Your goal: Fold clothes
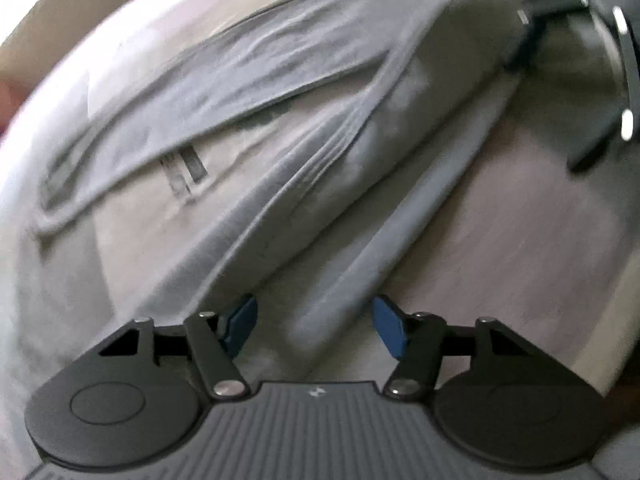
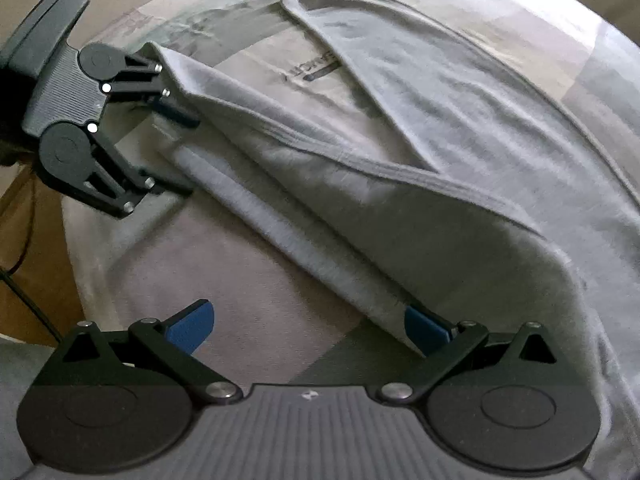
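A grey T-shirt (image 1: 280, 80) (image 2: 460, 128) lies crumpled and partly folded on a bed cover, with a printed neck label (image 2: 312, 70) showing. My left gripper (image 1: 315, 326) is open, and a folded band of the shirt runs between its blue pads (image 1: 240, 326) without being pinched. In the right wrist view the left gripper (image 2: 188, 154) straddles the shirt's corner at the upper left. My right gripper (image 2: 308, 326) stands wide open over the cover. Its right pad (image 2: 424, 328) sits against the shirt's near edge. It shows blurred at the top right of the left wrist view (image 1: 544, 112).
The shirt rests on a bed cover (image 2: 240, 280) (image 1: 520, 240) patterned in beige and grey blocks. Past the cover's left edge are a brown floor (image 2: 24, 220) and a dark cable (image 2: 20, 264). A dark sleeve (image 2: 8, 148) is behind the left gripper.
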Tool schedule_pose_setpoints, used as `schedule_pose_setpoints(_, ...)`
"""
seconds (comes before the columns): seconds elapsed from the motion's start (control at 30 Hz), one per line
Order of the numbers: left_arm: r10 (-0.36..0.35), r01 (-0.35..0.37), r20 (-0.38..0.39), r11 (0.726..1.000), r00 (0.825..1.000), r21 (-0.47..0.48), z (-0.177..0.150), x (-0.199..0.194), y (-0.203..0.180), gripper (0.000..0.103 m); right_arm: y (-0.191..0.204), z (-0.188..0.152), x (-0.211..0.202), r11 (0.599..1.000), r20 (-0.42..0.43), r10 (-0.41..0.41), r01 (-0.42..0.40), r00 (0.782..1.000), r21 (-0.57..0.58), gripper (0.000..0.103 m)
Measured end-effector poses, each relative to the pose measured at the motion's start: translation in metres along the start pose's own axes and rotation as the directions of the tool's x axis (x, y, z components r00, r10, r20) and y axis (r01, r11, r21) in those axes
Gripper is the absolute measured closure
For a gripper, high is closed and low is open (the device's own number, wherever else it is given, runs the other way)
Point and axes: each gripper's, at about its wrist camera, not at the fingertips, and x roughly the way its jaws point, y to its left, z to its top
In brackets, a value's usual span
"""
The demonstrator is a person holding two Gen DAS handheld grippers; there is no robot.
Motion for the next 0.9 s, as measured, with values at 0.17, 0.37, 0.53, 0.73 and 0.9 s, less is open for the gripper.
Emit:
schedule_pose_setpoints(0.17, 0.098, -0.106, 0.045, 0.962, 0.994, 0.251, -0.015, -0.006, -0.018, 0.039, 0.004, 0.002, 0.001, 1.0, 0.001, -0.016, 0.016, 1.0, -0.022, 0.0)
schedule_pose_setpoints(0.37, 0.24, -0.242, 0.054, 0.892, 0.969, 0.382, -0.024, -0.001, -0.031, 0.035, 0.007, -0.001, 0.002, 0.997, -0.011, -0.05, 0.049, 0.999, -0.056, 0.0)
schedule_pose_setpoints(0.53, 0.31, -0.333, 0.124, 0.848, 0.943, 0.411, -0.004, 0.007, -0.057, 0.042, 0.011, 0.005, 0.007, 0.999, 0.004, -0.04, 0.04, 0.999, -0.016, 0.0)
schedule_pose_setpoints(0.73, 0.362, -0.401, 0.172, 0.814, 0.916, 0.42, -0.013, 0.013, -0.062, 0.052, 0.02, 0.009, 0.008, 0.998, 0.007, -0.038, 0.038, 0.999, -0.042, 0.0)
schedule_pose_setpoints(0.9, 0.456, -0.457, 0.127, 0.751, 0.881, 0.477, -0.039, 0.022, -0.053, 0.068, 0.016, 0.003, 0.006, 0.998, -0.01, -0.06, 0.06, 0.998, -0.033, 0.0)
